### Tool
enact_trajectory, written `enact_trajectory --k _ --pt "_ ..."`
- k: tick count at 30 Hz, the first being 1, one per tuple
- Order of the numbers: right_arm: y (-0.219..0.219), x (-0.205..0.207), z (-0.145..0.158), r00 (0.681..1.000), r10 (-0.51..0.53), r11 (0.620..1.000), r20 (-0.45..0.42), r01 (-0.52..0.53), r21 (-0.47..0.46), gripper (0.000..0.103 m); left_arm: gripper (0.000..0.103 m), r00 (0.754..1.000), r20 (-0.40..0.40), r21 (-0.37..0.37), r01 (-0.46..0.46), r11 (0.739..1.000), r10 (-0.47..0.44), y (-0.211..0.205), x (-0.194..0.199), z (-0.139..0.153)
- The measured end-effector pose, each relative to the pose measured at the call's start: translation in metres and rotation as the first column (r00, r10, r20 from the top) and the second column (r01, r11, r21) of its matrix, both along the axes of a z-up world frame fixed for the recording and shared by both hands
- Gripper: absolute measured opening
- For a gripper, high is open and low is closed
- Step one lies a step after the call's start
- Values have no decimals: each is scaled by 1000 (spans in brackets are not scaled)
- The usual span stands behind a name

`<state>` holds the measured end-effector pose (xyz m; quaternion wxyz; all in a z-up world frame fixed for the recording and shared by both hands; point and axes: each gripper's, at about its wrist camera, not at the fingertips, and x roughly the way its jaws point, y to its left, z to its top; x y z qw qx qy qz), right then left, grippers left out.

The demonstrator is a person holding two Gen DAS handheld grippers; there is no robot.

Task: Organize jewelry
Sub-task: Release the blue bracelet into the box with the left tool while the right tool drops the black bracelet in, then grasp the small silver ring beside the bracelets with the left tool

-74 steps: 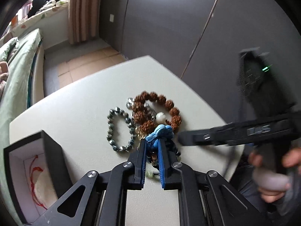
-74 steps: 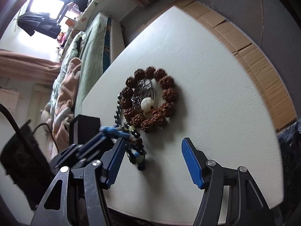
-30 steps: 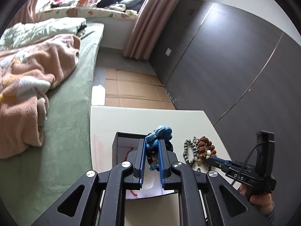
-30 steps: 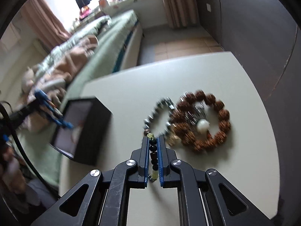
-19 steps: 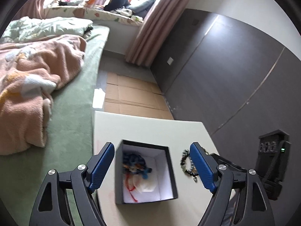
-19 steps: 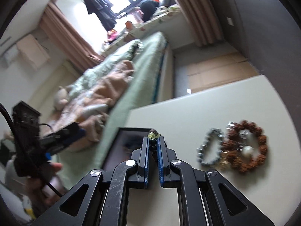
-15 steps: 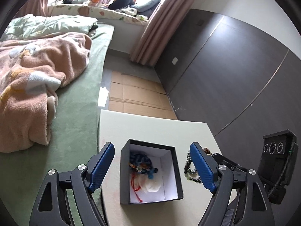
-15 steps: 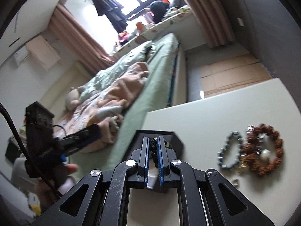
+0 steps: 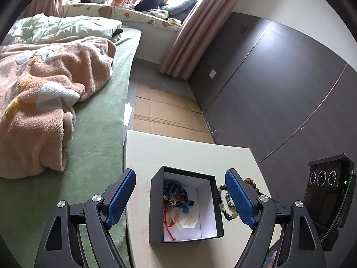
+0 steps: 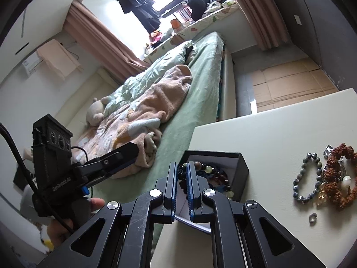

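1. Your left hand-held gripper [image 9: 180, 197] is hanging released over the black box [image 9: 154, 212], blue pads wide apart, nothing between them; its jaws have just been opening.
2. The box is sitting on the white counter [image 9: 178, 151] near the edge beside the bed [image 9: 100, 156], white inside, lid off.
3. Lying in the box: a blue knotted piece [image 9: 175, 192] and a red cord [image 9: 167, 221]; something pale is underneath, hard to make out.
4. Your right hand-held gripper [image 10: 183, 178] is clenching a dark bead bracelet [image 10: 202, 167], pads pinched on a few beads.
5. In the right wrist view the bracelet is looping over the box's opening; the gripper fingers are hiding the box's near wall and most of the interior.
6. In the left wrist view that bracelet is showing just beside the box's right wall, partly covered by the left gripper's right pad.
7. On the counter well apart from the box: a grey bead bracelet [image 10: 306, 178] touching a brown seed bracelet [image 10: 339, 178], which the frame edge is cutting off, plus a small ring [image 10: 312, 217].
8. Your left hand [image 10: 73, 214] is showing only as fingers, blurred, under the gripper handle.
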<state>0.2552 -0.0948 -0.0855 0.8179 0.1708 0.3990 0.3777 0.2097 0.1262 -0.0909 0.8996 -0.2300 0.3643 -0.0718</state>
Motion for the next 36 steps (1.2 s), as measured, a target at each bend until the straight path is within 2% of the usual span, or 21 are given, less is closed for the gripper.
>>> enact_trajectory --k 5,6,8,9,10,15,25,36 --pt "4 3 -6 999 17 1000 -38 -18 -8 10 83 1000 -1 0 2 1000 -2 0 -1 0" --pt "7 3 -7 999 27 999 -46 -28 -20 13 83 1000 -1 1 2 1000 -2 0 -1 0" --pt "7 4 -11 996 43 999 -80 -45 -28 37 83 1000 -3 2 1 1000 -1 0 -1 -1" --pt "5 5 -13 995 34 999 -89 -37 -31 54 83 1000 -4 2 1 1000 -1 0 0 -1" --pt "2 5 -13 996 17 999 -87 -20 -34 58 83 1000 -6 2 0 1000 0 0 0 -1" --pt "-26 8 -9 995 -47 999 -90 47 -3 58 83 1000 -14 17 7 1000 -7 -6 2 -2" --pt "-90 10 -11 981 -168 985 -100 163 -59 58 83 996 -30 85 87 993 -85 -47 6 -1" --pt "-149 20 -33 928 -314 947 -201 290 -139 58 83 980 -57 160 197 967 -190 -112 9 0"
